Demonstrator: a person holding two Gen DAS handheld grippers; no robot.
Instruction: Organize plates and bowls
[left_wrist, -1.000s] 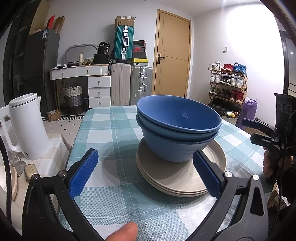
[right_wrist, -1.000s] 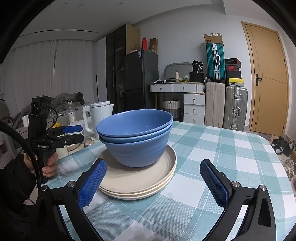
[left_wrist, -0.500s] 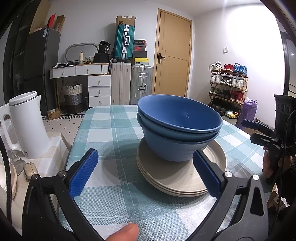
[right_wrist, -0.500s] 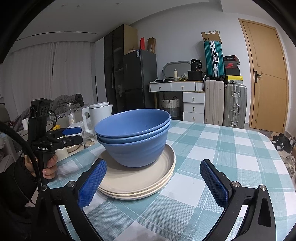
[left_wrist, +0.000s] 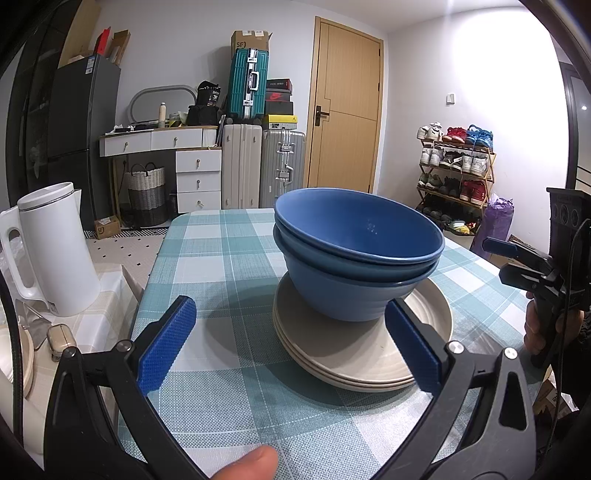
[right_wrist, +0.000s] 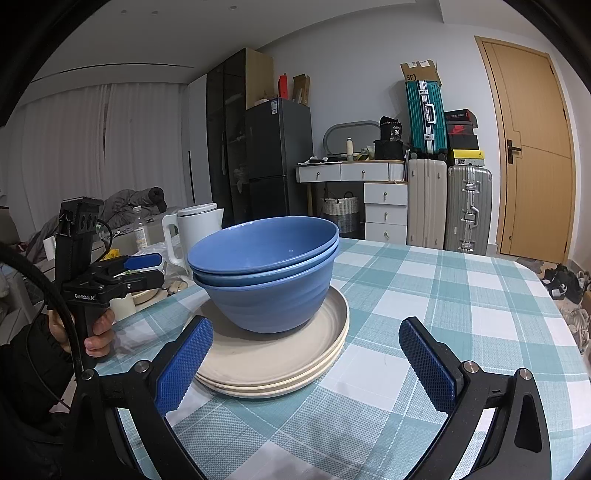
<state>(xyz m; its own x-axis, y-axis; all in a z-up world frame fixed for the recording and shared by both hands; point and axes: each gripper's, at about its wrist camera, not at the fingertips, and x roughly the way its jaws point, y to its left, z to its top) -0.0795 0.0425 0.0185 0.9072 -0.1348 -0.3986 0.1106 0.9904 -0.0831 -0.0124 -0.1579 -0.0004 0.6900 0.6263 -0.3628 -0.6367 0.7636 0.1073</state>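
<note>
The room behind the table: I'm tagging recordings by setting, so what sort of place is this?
Most likely a lived-in home, a combined dining and entry area. A checked tablecloth carries stacked blue bowls and plates; suitcases stand beside the door, near a shoe rack.

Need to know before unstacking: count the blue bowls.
2. The top bowl is nested in the lower bowl, which sits on the plates. A third could be hidden underneath.

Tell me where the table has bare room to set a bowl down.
Bare checked cloth lies between the plate stack and the table's door-side edge, and also behind the blue bowls toward the suitcases. The kettle side is crowded: small clutter sits around it on the neighbouring surface.
</note>
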